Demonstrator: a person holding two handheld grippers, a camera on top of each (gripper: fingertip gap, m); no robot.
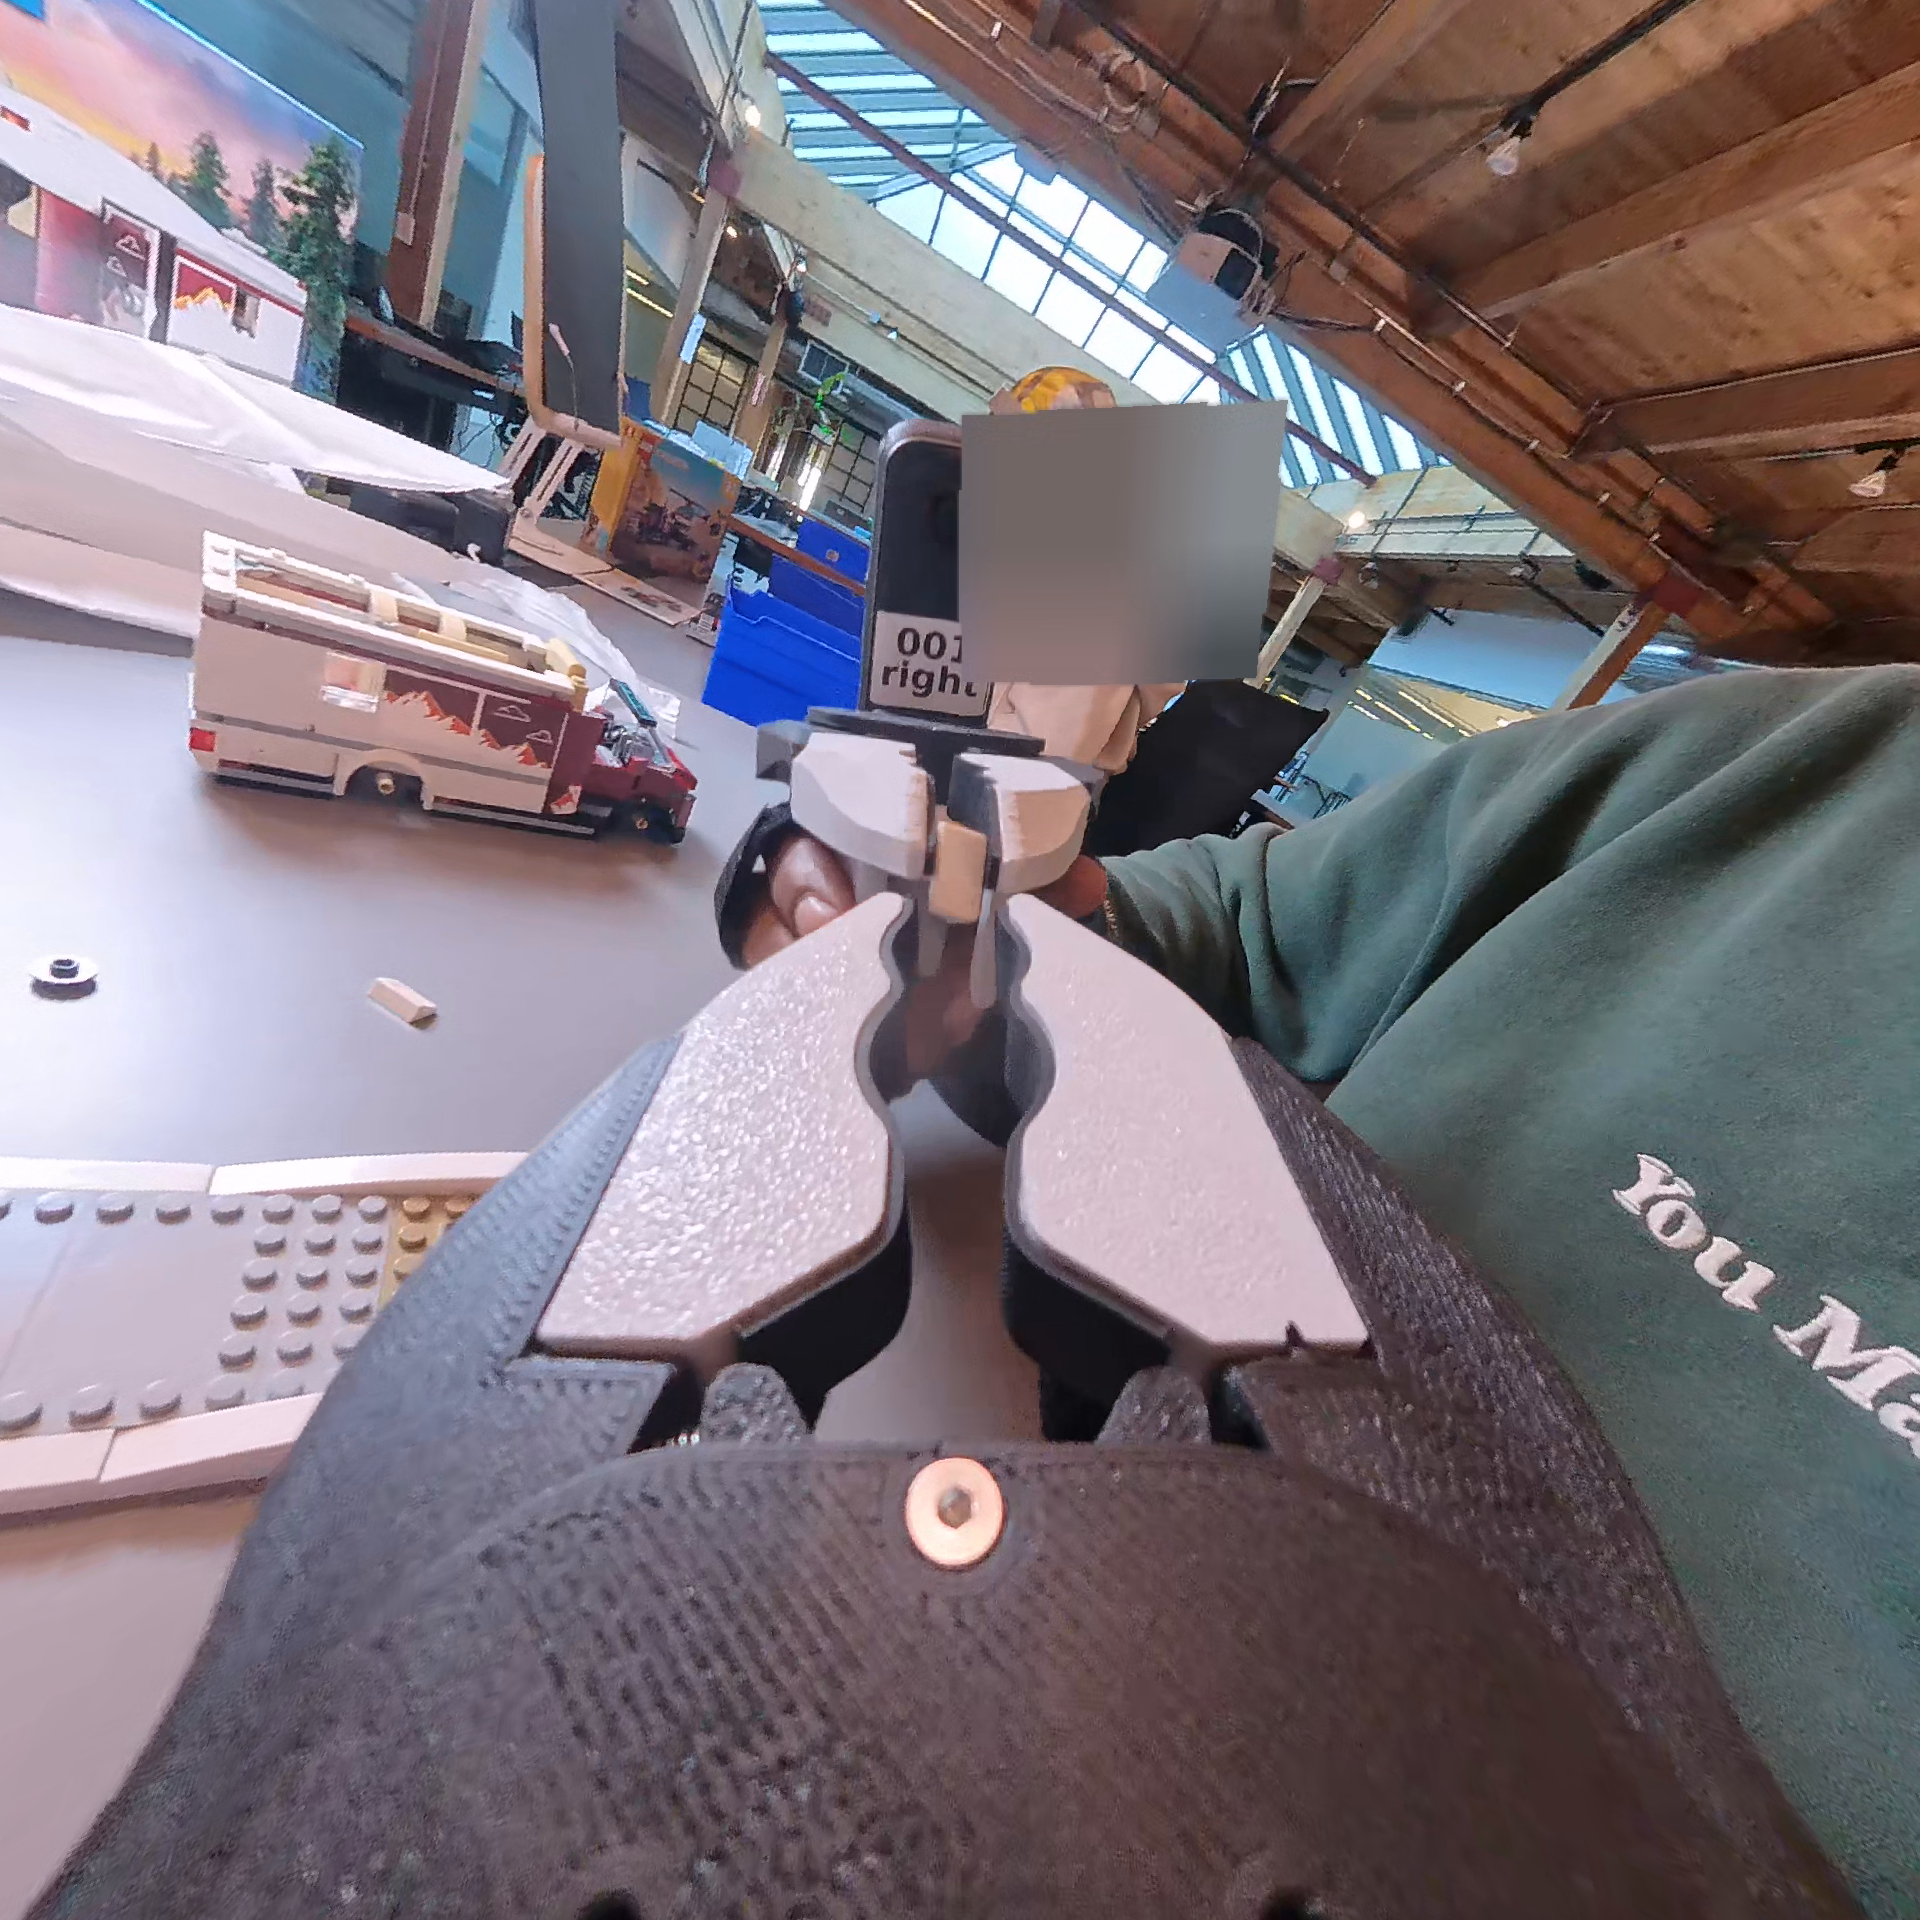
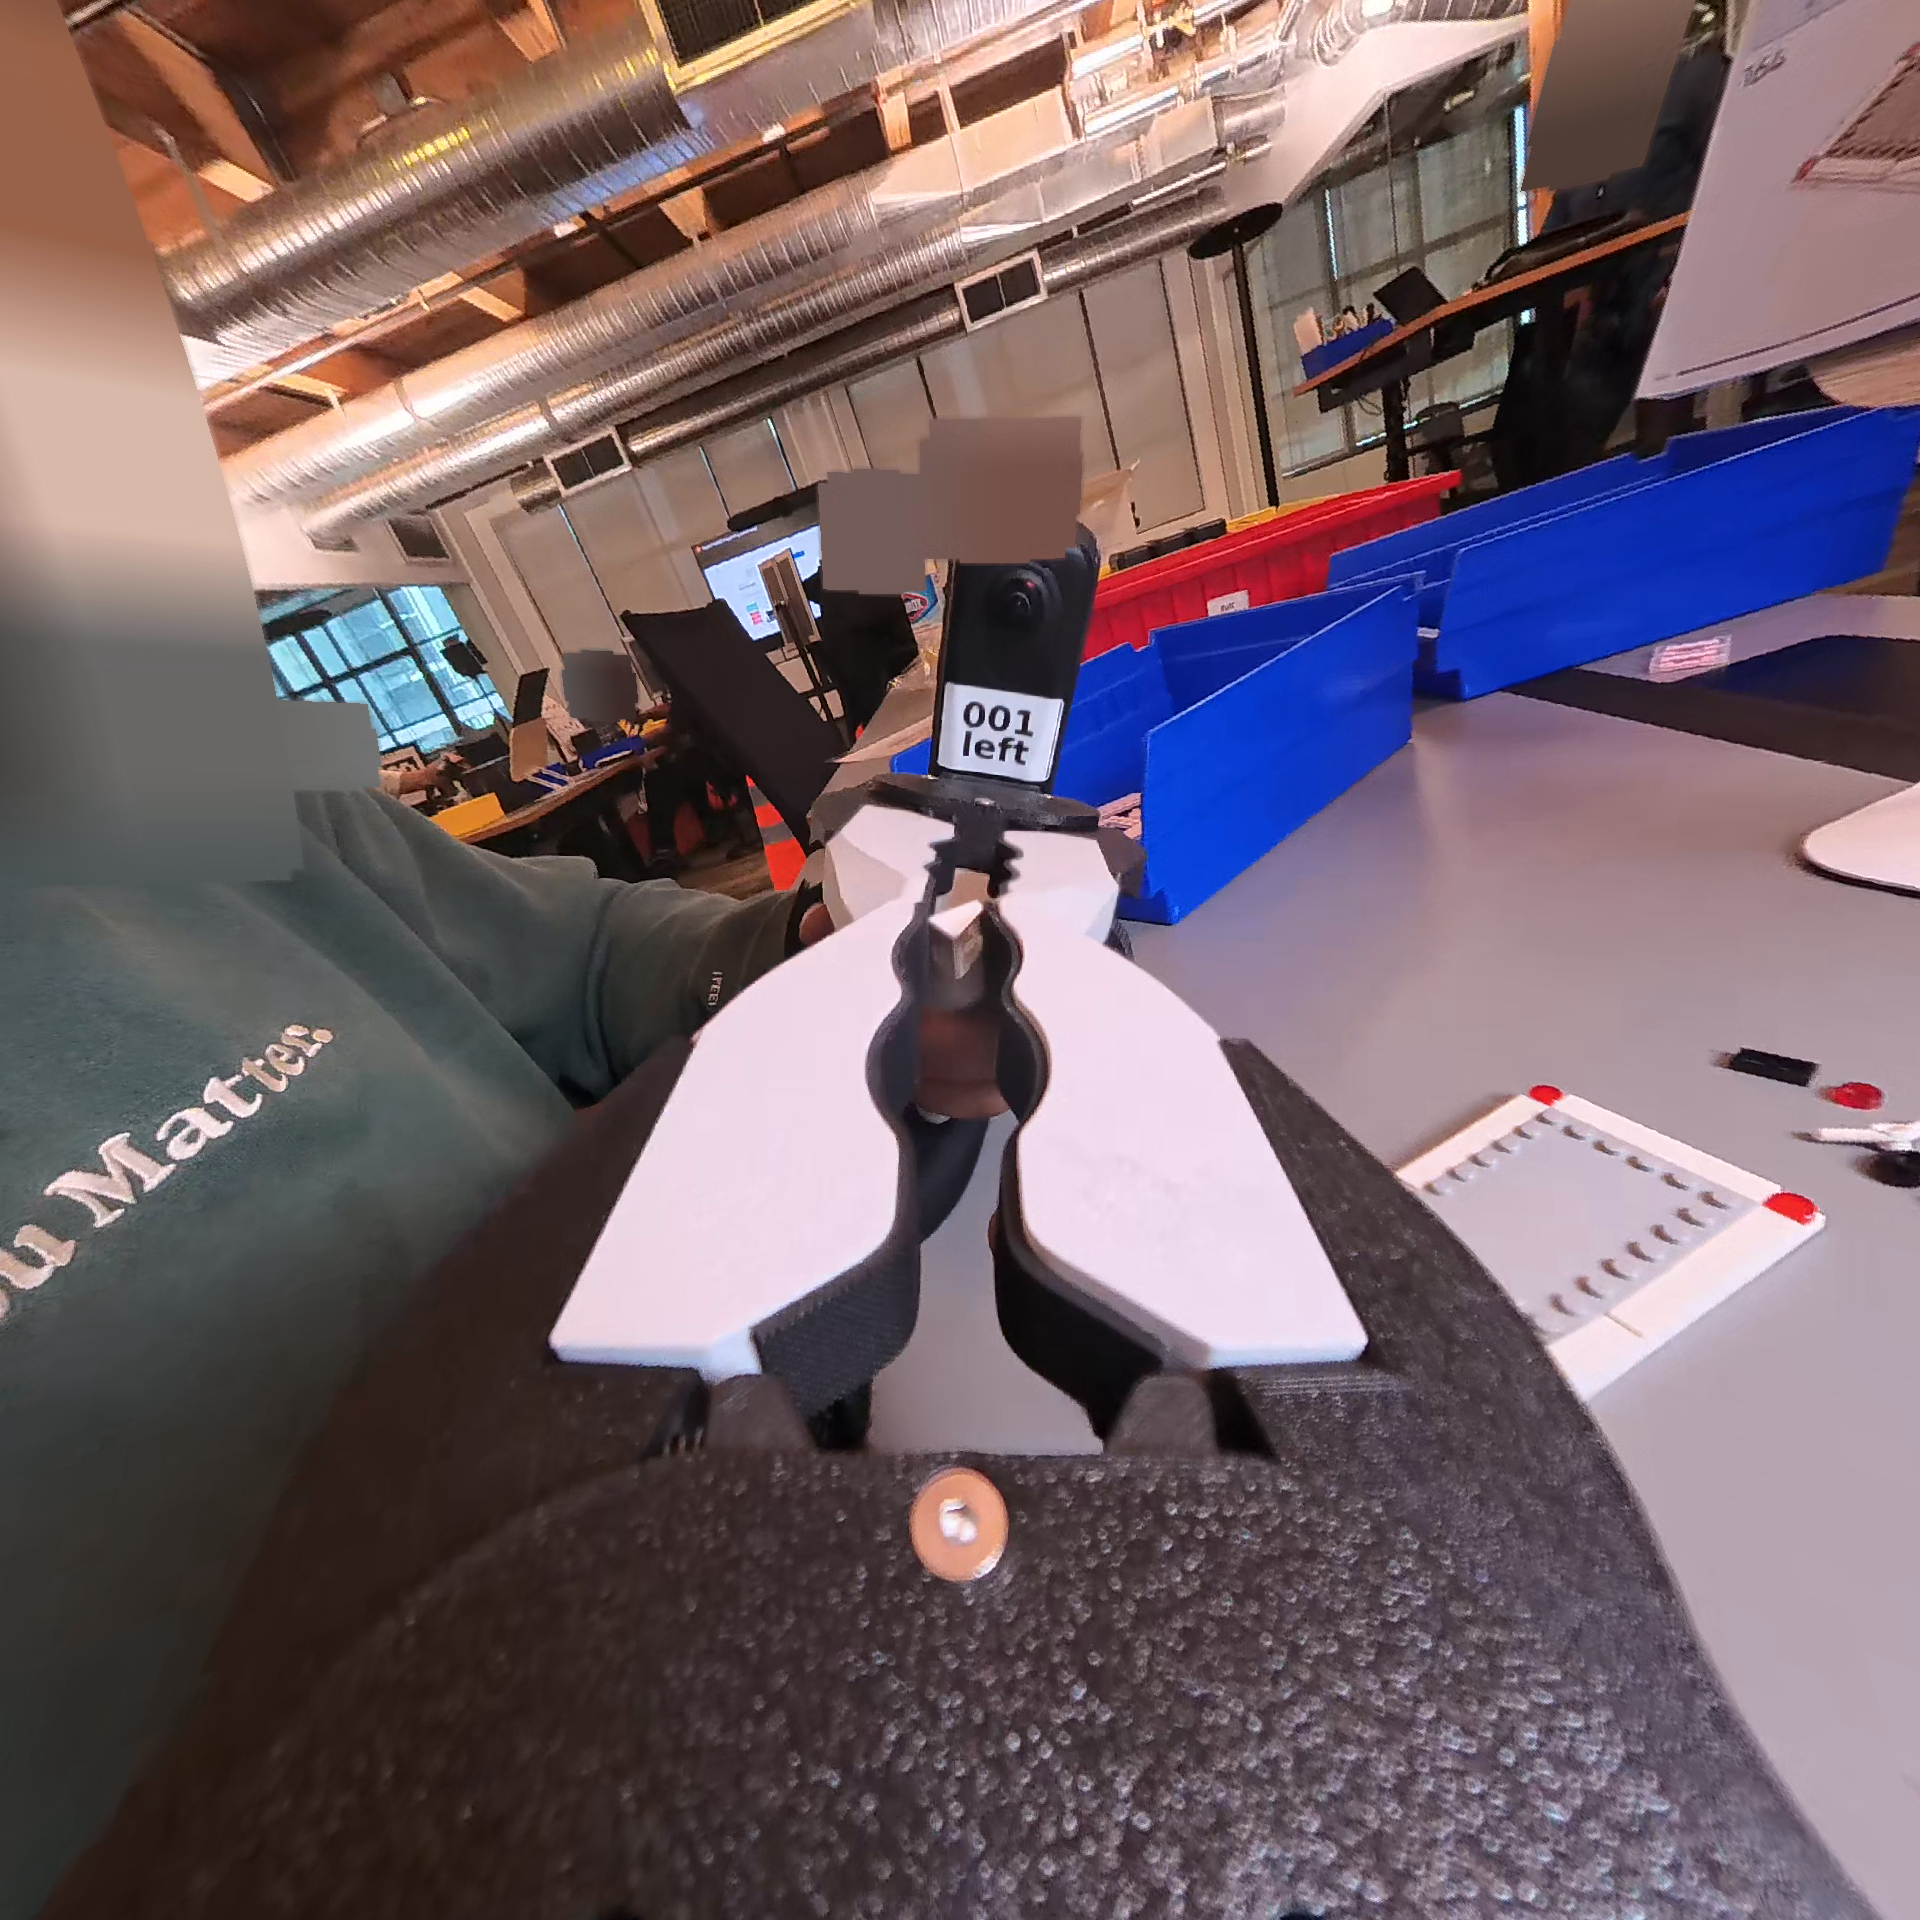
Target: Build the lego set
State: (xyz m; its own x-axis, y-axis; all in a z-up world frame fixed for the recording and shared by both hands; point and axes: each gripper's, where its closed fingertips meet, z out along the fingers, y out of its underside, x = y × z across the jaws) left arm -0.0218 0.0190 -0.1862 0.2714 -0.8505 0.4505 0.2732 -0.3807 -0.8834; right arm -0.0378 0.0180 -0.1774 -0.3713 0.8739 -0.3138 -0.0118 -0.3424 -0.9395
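Between the two facing tips, a small cream brick sits clamped in the right hand-held gripper, raised above the table; the left hand-held gripper stands slightly parted just beneath it, gripping nothing.

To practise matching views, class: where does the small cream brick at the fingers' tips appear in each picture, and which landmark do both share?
Left wrist view: the cream brick sits just above centre, pinched by the far right gripper.
Right wrist view: the cream brick is at centre, between this view's own fingers.
Shared landmark: the green sweatshirt, on the right in the left view and on the left in the right view.
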